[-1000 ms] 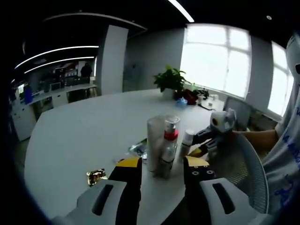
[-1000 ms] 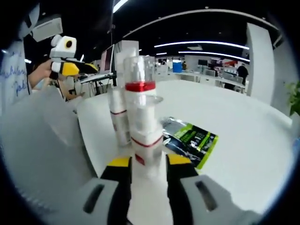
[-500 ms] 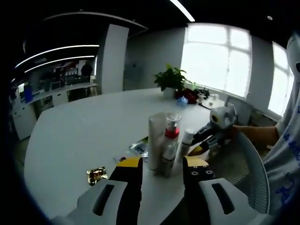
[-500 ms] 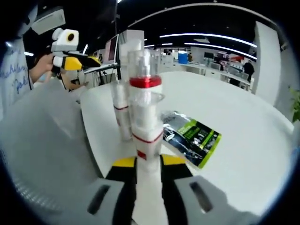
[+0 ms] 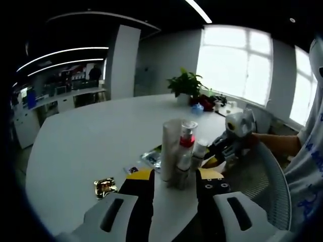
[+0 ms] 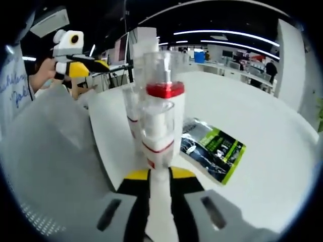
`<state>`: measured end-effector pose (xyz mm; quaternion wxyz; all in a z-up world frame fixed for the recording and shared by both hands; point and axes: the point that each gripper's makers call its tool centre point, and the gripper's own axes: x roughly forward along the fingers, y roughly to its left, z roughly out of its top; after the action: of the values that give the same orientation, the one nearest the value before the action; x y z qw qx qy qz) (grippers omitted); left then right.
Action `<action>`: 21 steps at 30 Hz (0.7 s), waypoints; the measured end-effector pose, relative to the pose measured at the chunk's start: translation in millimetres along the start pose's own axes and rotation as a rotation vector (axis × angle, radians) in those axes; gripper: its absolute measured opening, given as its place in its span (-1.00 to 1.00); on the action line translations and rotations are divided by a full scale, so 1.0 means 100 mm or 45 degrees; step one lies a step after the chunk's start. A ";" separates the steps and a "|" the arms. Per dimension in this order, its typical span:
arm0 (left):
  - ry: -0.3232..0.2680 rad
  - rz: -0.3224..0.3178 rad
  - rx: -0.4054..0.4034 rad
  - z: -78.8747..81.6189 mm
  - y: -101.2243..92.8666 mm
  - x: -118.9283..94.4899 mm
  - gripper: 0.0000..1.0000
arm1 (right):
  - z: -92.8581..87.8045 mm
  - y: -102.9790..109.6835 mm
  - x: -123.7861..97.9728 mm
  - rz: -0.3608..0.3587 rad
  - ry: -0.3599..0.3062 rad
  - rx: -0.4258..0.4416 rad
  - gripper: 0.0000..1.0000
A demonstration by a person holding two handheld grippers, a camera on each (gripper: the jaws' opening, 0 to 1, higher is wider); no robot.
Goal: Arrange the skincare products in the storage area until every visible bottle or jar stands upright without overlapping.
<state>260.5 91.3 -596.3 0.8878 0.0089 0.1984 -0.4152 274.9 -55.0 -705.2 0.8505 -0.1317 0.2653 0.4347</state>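
White and round, the table (image 5: 86,146) is set in an open office with tall bright windows, ceiling light strips and a potted plant (image 5: 185,84) at its far edge. In the right gripper view, the right tongs (image 6: 159,177) are closed narrowly on a white bottle (image 6: 160,196). Just beyond that bottle, a clear bottle with a red collar (image 6: 162,108) stands upright, and a green-and-black sachet (image 6: 214,149) lies flat beside it. The left tongs (image 5: 174,180) are held wide, short of the upright cluster of bottles (image 5: 179,154); a gold wrapper (image 5: 104,187) lies near it.
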 end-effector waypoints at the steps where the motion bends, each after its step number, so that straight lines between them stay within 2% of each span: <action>1: 0.000 0.000 -0.002 0.00 0.00 0.00 -0.42 | 0.00 0.00 0.00 0.000 0.014 -0.007 -0.73; 13: -0.003 0.008 -0.014 -0.02 0.02 0.00 -0.44 | 0.11 0.07 0.03 0.005 0.103 0.003 -0.74; 21: 0.000 0.012 -0.017 -0.04 0.03 -0.01 -0.45 | 0.09 0.12 0.08 -0.004 0.165 0.037 -0.74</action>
<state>260.8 95.0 -600.4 0.8898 0.0038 0.2010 -0.4096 272.3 -38.3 -702.6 0.8340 -0.1477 0.3260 0.4198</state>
